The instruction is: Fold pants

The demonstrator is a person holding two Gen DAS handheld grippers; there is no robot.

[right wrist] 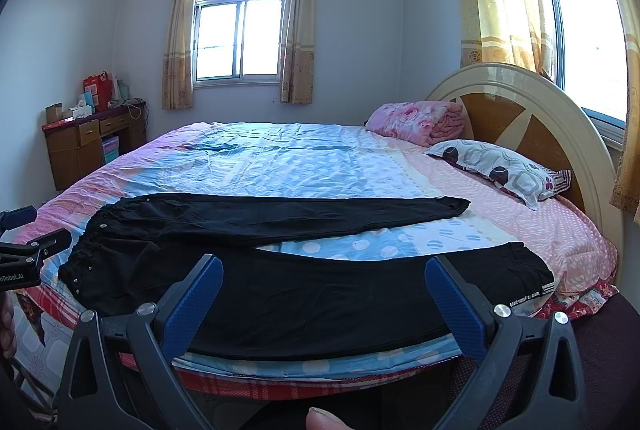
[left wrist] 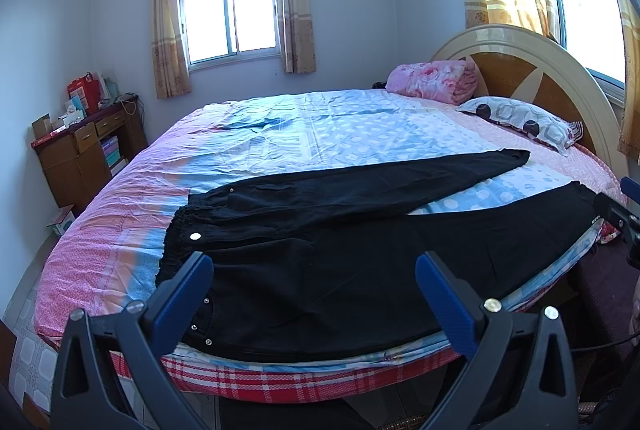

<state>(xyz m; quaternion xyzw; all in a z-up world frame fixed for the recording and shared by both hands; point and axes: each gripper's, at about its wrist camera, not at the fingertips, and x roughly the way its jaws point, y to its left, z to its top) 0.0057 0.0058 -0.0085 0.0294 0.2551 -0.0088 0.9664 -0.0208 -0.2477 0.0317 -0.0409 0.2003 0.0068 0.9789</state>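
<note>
Pants: black pants (left wrist: 340, 250) lie spread flat on the bed (left wrist: 320, 134) near its front edge, waistband (left wrist: 180, 230) toward nine o'clock and both legs running toward three o'clock, parted in a narrow V with patterned sheet showing between them.

Near leg: the near leg (right wrist: 320, 294) lies along the bed's front edge, its cuff (right wrist: 528, 274) at about three o'clock in my right view.

Far leg: the far leg (right wrist: 280, 214) lies at about twelve o'clock from the near one, touching it only at the seat.

Left hand-held gripper: my left hand-held gripper (left wrist: 314, 290) hovers spread wide over the waist and hip end, pinching nothing.

Right hand-held gripper: my right hand-held gripper (right wrist: 324, 294) hovers spread wide over the near leg, also empty.

Step in hand: I judge this the opening of the fold; no fold has been made and neither tool touches cloth that I can see.

Next move: I would likely need one grip at the waistband and one near a cuff, then carry one leg over onto the other so the seams line up. Thin, limp fabric may bunch or slip from a shallow pinch.

Containers: a wooden desk (right wrist: 92, 142) at nine o'clock holds a red bag (right wrist: 98, 90) and small boxes on top; its open shelf shows stacked items I cannot identify.
</note>
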